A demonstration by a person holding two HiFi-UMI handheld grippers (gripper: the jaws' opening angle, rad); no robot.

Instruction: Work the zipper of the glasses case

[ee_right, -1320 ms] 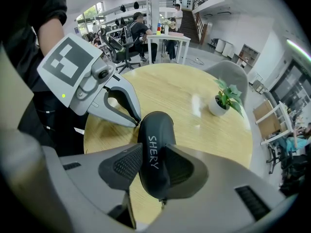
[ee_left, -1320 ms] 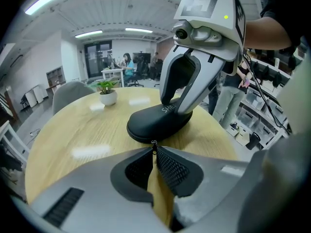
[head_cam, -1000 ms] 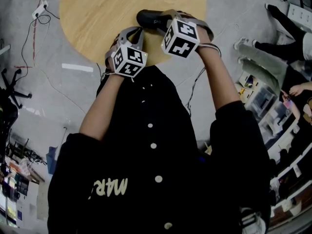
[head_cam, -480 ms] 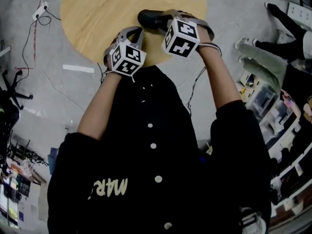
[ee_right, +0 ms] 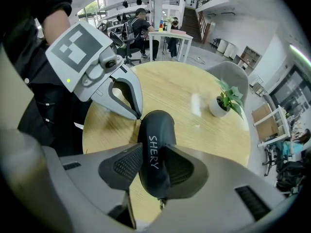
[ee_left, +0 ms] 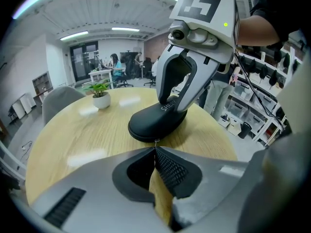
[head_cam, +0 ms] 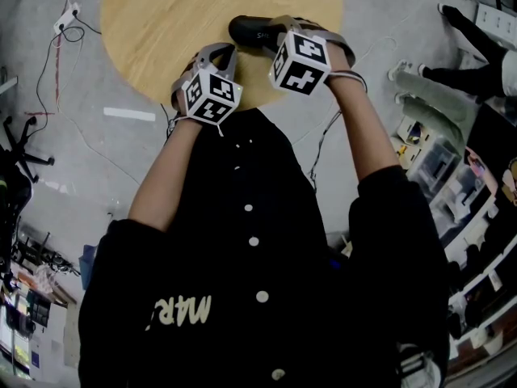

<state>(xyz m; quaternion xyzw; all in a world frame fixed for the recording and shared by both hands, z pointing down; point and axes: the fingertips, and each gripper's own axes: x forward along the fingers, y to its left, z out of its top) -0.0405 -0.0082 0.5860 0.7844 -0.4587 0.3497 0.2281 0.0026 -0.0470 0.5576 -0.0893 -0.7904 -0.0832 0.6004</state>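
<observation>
A black glasses case [ee_right: 155, 144] printed SHERY lies on the round wooden table [head_cam: 161, 23], near its front edge. My right gripper [ee_right: 152, 165] points steeply down and is shut on the case, one pad pressed against each long side. My left gripper [ee_left: 155, 148] is shut, its tips pinching the small metal zipper pull [ee_left: 156, 141] at the case's [ee_left: 155, 123] near end. In the right gripper view, the left gripper [ee_right: 138, 114] touches the case's far end, and another small metal pull [ee_right: 161, 201] hangs at the near end. In the head view, the case [head_cam: 250, 32] pokes out left of the right marker cube.
A small potted plant [ee_left: 100, 100] stands on the far part of the table. A grey chair [ee_left: 58, 103] is pushed up behind it. Cables [head_cam: 56, 47] lie on the floor to the left, and shelves with boxes [head_cam: 436, 168] stand to the right. People sit at desks in the background.
</observation>
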